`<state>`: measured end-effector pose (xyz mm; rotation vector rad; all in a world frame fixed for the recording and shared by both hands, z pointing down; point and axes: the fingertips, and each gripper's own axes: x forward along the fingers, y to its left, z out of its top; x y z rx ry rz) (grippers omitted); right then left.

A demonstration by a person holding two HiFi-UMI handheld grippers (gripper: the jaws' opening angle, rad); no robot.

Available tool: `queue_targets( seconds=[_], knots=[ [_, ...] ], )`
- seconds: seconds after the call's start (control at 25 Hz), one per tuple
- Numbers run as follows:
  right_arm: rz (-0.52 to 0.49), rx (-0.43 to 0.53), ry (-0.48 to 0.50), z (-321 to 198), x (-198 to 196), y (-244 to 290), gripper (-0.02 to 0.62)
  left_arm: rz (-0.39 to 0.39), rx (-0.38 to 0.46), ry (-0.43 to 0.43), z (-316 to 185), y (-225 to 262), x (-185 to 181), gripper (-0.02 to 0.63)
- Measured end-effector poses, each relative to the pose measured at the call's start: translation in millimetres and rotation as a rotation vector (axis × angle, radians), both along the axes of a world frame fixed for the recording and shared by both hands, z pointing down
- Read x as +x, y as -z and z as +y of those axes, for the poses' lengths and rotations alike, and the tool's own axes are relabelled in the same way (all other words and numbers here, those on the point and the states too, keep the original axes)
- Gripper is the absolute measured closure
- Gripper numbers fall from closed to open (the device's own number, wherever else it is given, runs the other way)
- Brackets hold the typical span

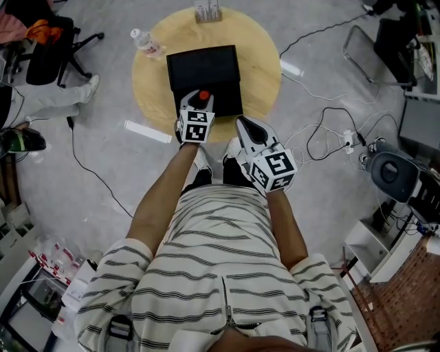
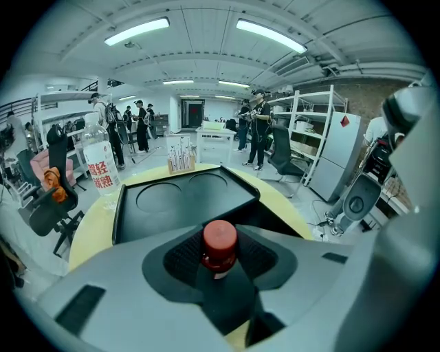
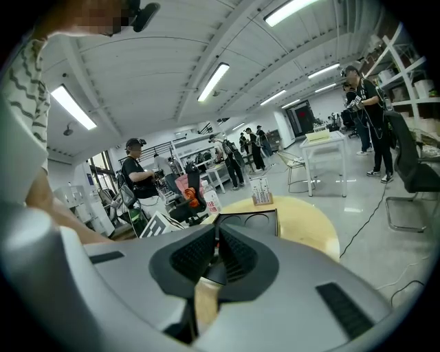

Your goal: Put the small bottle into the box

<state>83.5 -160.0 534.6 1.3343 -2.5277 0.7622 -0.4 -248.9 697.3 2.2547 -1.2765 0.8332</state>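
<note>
A small bottle with a red cap [image 2: 219,237] stands upright between the pads of my left gripper [image 2: 220,260], which is shut on it. In the head view the red cap [image 1: 203,95] shows at the left gripper [image 1: 199,103], over the near edge of the black box [image 1: 206,65]. The box [image 2: 172,199] lies open on a round wooden table [image 1: 261,75] and has two round hollows inside. My right gripper [image 1: 243,126] hovers beside the table's near right rim, its jaws shut with nothing between them [image 3: 216,249].
A large water bottle [image 1: 146,42] stands at the table's far left, and a small rack [image 1: 207,12] at its far edge. Cables [image 1: 330,134] and white strips [image 1: 147,130] lie on the floor. Office chairs [image 1: 51,48] and other people stand around the room.
</note>
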Motion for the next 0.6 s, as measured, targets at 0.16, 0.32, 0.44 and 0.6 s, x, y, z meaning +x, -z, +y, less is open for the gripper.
queue_targets(
  seconds=[0.16, 0.32, 0.44, 0.6],
  knots=[
    [-0.003, 0.005, -0.001, 0.0, -3.4, 1.4, 0.566, -0.013, -0.007, -0.002, 3.6, -1.2, -3.4, 0.451],
    [-0.002, 0.008, -0.003, 1.6, -3.5, 2.8, 0.566, -0.016, -0.013, -0.008, 6.5, -1.6, -1.9, 0.451],
    [-0.001, 0.007, -0.005, 1.9, -2.7, 2.6, 0.566, -0.011, -0.019, -0.011, 6.8, -2.8, -0.4, 0.449],
    [0.0, 0.009, -0.005, 4.4, -1.3, 3.5, 0.566, -0.008, -0.021, -0.006, 7.6, -1.4, -0.1, 0.446]
  ],
)
